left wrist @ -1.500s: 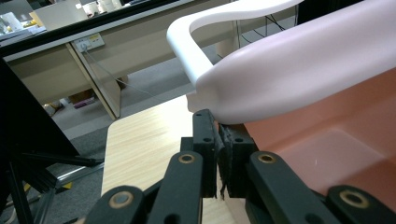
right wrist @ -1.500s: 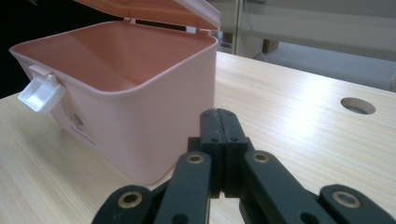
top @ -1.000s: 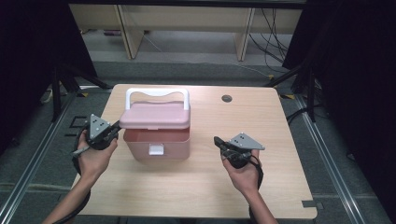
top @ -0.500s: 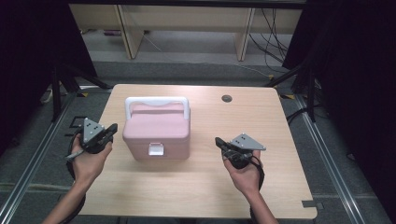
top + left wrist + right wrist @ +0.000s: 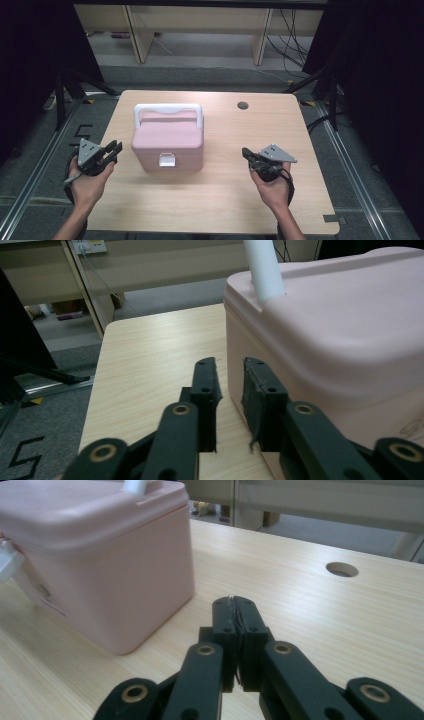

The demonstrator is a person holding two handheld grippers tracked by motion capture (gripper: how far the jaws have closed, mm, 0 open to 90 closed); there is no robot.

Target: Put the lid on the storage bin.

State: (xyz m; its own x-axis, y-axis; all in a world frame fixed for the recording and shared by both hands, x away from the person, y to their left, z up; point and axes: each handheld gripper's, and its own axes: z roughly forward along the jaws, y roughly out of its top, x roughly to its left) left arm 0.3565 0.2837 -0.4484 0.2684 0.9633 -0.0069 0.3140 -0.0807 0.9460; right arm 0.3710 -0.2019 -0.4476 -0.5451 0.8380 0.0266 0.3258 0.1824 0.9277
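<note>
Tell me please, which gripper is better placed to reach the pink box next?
Probably the left gripper: it sits right beside the pink box with jaws just opening, nothing between them. The right gripper is shut and farther away.

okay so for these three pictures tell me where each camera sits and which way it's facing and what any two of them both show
High view: above the person's side, looking forward and down on the table; both forearms enter from the bottom, with left gripper and right gripper.
Left gripper view: rides the left gripper, facing along the pink box; its jaws stand slightly apart, just opened, nothing between them.
Right gripper view: rides the right gripper, low over the table, jaws together.
Shared: all three show the pink box; high and right views show the table's round hole.
</note>
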